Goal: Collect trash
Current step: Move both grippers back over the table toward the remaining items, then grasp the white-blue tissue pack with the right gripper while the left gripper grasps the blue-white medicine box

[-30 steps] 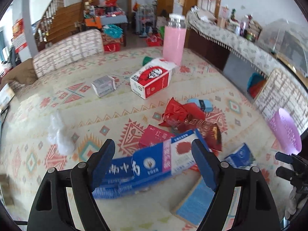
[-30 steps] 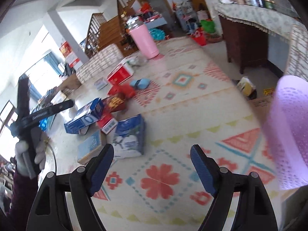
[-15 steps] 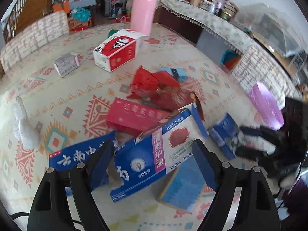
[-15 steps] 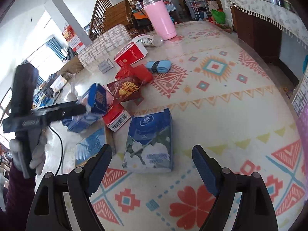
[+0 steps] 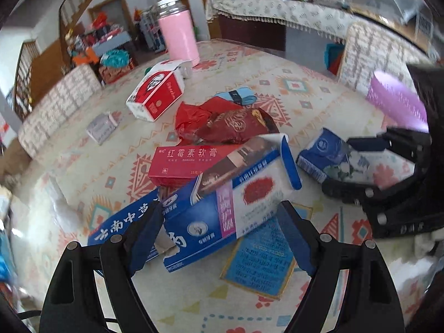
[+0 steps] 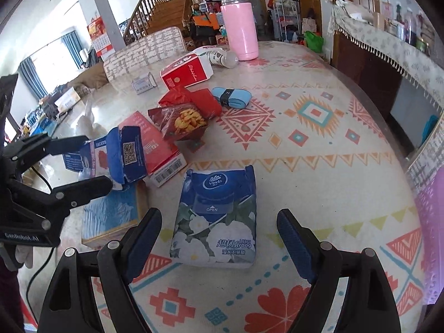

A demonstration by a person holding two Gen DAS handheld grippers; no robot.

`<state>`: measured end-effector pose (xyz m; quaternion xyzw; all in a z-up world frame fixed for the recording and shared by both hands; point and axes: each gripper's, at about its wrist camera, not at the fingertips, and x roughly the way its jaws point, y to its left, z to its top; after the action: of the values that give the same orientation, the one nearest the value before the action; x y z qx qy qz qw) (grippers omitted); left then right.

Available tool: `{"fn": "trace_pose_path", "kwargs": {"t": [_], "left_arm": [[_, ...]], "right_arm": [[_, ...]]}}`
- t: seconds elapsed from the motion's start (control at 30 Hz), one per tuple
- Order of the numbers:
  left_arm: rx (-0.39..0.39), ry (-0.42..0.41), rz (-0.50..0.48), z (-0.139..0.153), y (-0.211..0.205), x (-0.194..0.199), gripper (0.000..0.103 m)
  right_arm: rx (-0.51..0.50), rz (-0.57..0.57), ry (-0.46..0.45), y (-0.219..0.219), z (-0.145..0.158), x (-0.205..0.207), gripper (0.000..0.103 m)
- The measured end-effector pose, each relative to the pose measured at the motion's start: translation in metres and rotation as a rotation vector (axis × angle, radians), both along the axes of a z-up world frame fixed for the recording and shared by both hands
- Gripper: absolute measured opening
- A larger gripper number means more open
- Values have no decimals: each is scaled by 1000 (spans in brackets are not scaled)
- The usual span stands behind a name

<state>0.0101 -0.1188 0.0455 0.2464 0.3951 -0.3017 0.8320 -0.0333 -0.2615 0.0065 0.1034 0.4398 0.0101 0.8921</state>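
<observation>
While the left gripper points down at the near-left edge of the patterned tablecloth-covered table, its 2 jaws stand wide apart on either side of a torn blue-and-white cardboard toothpaste box; the pads do not visibly press on it. A flat blue-printed cardboard packet lies under the box's near end. Just behind the box lies a long red cardboard carton, and behind that a crumpled dark-red foil snack bag rests against a red plastic wrapper. Toward the far edge stand a red-and-white cardboard carton and an upright pink steel flask; a small grey box lies toward the far-left edge.

Near the middle of the near edge, a blue floral soft tissue pack lies flat. The right gripper straddles its near end; the jaws are closing, the pack is between them, and neither pad touches it. At the right edge a translucent purple plastic basket shows in part.
</observation>
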Motion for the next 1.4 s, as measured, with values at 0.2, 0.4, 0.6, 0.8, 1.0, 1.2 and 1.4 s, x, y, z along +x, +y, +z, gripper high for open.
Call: {"fn": "trace_pose_path", "kwargs": {"t": [0.2, 0.4, 0.6, 0.8, 1.0, 1.2, 1.4], "left_arm": [[87, -28, -72, -10, -11, -16, 82], [35, 46, -17, -9, -12, -11, 9], [-38, 50, 12, 2, -6, -14, 3], [-110, 45, 30, 19, -3, -31, 1], [-181, 23, 62, 38, 0, -49, 1], [-245, -4, 62, 60, -1, -68, 1], [-284, -20, 65, 77, -7, -81, 1]], "right_arm": [[-50, 13, -2, -2, 0, -5, 56], [8, -3, -8, -12, 2, -13, 56], [43, -19, -12, -21, 2, -26, 56], [80, -37, -27, -30, 5, -36, 56], [110, -41, -65, -37, 16, -48, 55], [130, -56, -107, -49, 30, -66, 55], [141, -81, -136, -65, 39, -84, 55]]}}
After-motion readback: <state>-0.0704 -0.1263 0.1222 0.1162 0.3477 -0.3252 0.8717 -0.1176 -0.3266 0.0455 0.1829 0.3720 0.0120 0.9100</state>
